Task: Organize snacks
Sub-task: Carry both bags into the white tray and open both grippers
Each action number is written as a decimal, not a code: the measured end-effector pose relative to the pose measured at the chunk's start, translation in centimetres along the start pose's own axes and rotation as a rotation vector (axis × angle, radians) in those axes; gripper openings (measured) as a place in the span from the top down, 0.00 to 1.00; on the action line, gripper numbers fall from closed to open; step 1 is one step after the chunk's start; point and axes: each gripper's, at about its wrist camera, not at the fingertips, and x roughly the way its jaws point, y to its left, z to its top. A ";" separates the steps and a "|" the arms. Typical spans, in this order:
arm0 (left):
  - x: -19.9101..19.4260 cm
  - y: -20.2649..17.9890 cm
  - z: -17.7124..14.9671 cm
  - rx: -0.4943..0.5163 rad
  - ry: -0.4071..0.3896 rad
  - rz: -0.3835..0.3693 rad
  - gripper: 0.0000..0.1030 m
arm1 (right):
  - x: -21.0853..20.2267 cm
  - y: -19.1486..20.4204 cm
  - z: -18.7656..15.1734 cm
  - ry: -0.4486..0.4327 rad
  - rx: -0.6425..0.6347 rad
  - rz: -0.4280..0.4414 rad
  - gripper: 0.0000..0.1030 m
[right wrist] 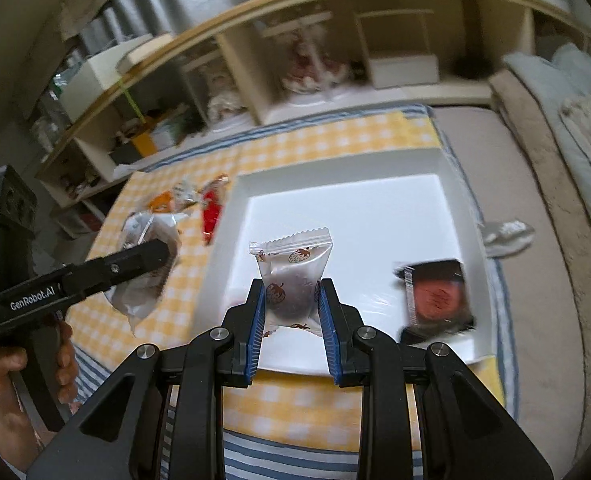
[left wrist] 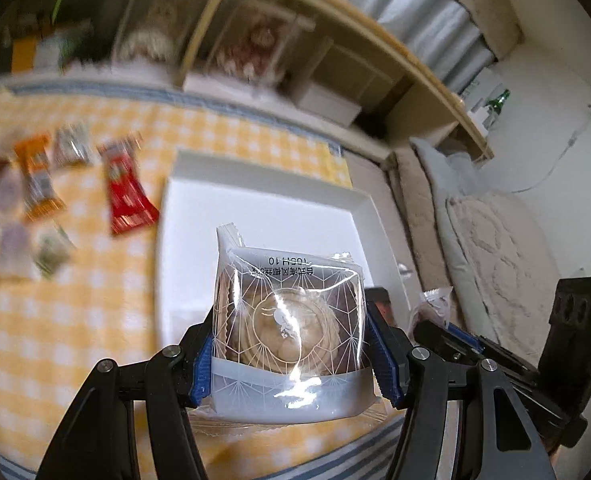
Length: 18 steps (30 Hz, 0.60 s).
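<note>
My left gripper (left wrist: 291, 320) is shut on a clear-wrapped round pastry (left wrist: 291, 312) with white line print, held above the near edge of the white tray (left wrist: 263, 200). My right gripper (right wrist: 291, 300) is shut on a small clear packet (right wrist: 291, 276) with strawberry prints and a dark round snack inside, over the tray (right wrist: 375, 208). A dark packet with a red round snack (right wrist: 439, 300) lies in the tray's near right corner. From the right wrist view, the left gripper's finger (right wrist: 135, 258) and its pastry (right wrist: 147, 280) hang over the cloth left of the tray.
Several loose snacks lie on the yellow checked cloth left of the tray, among them a red packet (left wrist: 127, 192) and an orange one (left wrist: 37, 176). A silvery wrapper (right wrist: 507, 236) lies right of the tray. A wooden shelf (right wrist: 335, 40) runs behind. A hand (right wrist: 15, 372) grips the left tool.
</note>
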 end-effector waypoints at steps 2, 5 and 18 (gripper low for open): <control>2.1 0.3 0.0 -0.030 0.033 -0.012 0.40 | 0.2 -1.1 -0.1 0.013 0.022 -0.002 0.74; 5.6 0.7 -0.1 -0.062 0.085 -0.015 0.40 | 0.9 -2.5 -0.6 0.037 0.051 -0.005 0.74; 14.5 3.0 1.1 -0.141 0.152 0.032 0.39 | 6.8 -4.9 -1.4 0.183 0.100 0.008 0.74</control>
